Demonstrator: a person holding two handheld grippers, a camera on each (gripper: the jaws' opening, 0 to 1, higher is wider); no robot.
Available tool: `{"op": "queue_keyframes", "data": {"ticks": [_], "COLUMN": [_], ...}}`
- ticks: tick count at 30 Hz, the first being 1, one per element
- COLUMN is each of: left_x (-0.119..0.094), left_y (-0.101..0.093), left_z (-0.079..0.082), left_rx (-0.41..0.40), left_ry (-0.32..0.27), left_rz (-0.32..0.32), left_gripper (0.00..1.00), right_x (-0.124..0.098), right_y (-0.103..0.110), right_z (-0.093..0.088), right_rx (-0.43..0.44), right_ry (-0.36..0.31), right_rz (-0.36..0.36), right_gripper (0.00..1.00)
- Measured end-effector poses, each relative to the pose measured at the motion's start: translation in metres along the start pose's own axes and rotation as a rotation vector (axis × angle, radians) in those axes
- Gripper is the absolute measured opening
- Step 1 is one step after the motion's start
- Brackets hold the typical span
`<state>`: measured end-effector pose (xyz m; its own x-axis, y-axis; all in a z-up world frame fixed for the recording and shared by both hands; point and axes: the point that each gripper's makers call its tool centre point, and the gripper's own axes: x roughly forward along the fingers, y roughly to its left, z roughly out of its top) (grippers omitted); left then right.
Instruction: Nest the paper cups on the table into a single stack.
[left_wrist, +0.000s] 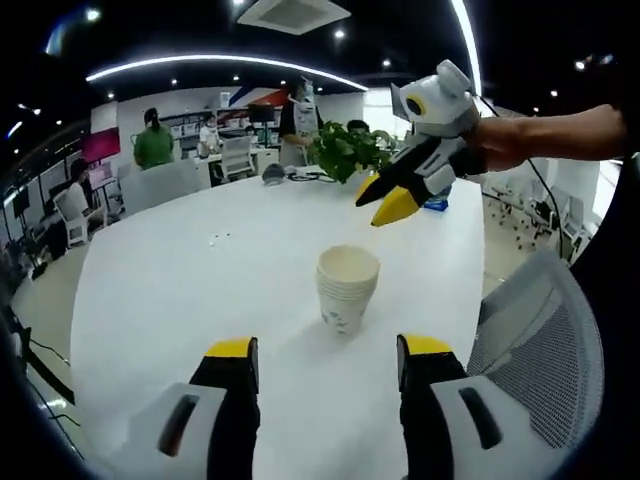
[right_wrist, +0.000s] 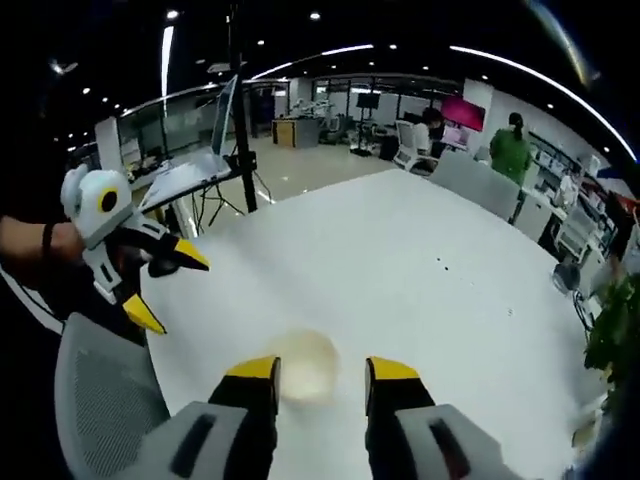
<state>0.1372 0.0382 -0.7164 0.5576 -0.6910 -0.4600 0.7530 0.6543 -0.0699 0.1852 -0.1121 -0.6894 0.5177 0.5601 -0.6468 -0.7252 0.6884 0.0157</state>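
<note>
Cups (left_wrist: 347, 288) stand nested in one stack mid-desk (left_wrist: 200, 290). Left gripper (left_wrist: 328, 357) spread, empty, short of the stack. Right gripper (right_wrist: 319, 378) spread, empty, directly above it. Judgement: thin paper, light, crushable; grasp gently at the stiffer rolled rim.

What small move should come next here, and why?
Probably draw both claws back: the paper cups already stand as one nested stack on the white table, with no loose cup in sight. The right claw and left claw are both open and hold nothing.
</note>
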Motion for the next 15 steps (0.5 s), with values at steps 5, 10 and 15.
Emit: {"op": "queue_keyframes", "data": {"ticks": [5, 10, 15], "left_x": [0.004, 0.012, 0.033], "left_y": [-0.003, 0.004, 0.006], "left_z": [-0.004, -0.007, -0.013], "left_rx": [-0.02, -0.065, -0.071], "left_ry": [0.002, -0.004, 0.002], "left_rz": [0.02, 0.053, 0.071], "left_gripper": [0.59, 0.65, 0.64], "right_x": [-0.001, 0.005, 0.015], "right_y": [-0.001, 0.005, 0.006], "right_z": [-0.013, -0.031, -0.044], "right_rx": [0.073, 0.1, 0.131], "right_ry": [-0.05, -0.07, -0.087], "right_rz": [0.004, 0.013, 0.031], "right_gripper": [0.42, 0.61, 0.65]}}
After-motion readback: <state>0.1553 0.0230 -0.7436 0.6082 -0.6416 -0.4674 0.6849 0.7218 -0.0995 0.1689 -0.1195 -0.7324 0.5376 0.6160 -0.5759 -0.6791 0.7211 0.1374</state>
